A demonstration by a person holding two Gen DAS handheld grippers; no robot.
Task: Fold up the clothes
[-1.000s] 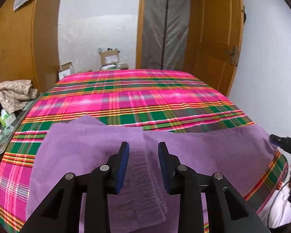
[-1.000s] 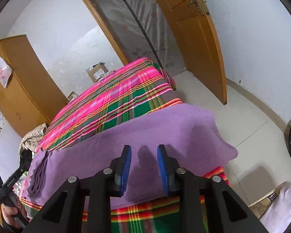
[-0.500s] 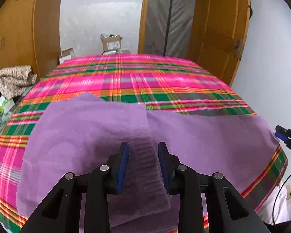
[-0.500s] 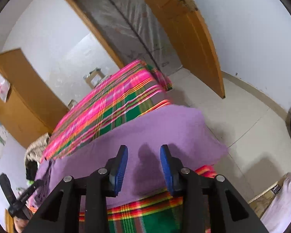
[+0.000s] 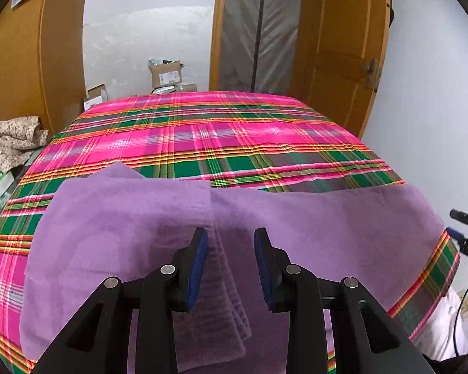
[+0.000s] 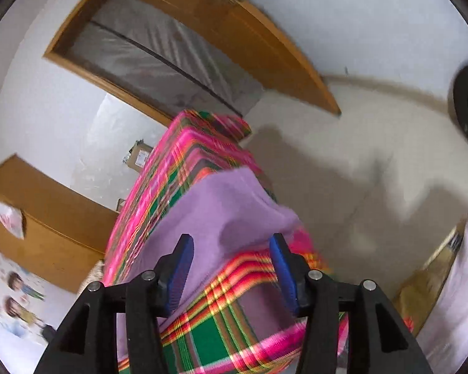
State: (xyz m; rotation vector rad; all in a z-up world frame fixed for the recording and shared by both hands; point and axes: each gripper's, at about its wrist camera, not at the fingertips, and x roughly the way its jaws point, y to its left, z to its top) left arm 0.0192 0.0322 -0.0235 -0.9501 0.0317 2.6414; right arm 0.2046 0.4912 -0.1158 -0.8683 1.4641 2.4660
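A purple garment (image 5: pixel 296 227) is spread along the near edge of the bed (image 5: pixel 202 131), its left part lying doubled over. Both the left claw (image 5: pixel 231 265) and the right claw (image 6: pixel 231 268) are held apart, clamped on nothing. The cloth is judged soft, light and limp, best pinched at a corner or hem.

Premises: a domestic bedroom. A bed (image 5: pixel 221 143) covered by a pink-and-green plaid sheet fills the floor area, with a purple garment (image 5: pixel 296 218) laid across its near end. A wooden wardrobe (image 5: pixel 18 71) stands at the left; a wooden door (image 5: pixel 340 46) hangs open beside a plastic-sheeted doorway (image 5: pixel 255 28). Cardboard boxes (image 5: pixel 167 74) sit against the white wall. Crumpled clothing (image 5: pixel 11 140) is piled beside the bed. Children's cartoon stickers (image 6: pixel 18 299) mark a wall.
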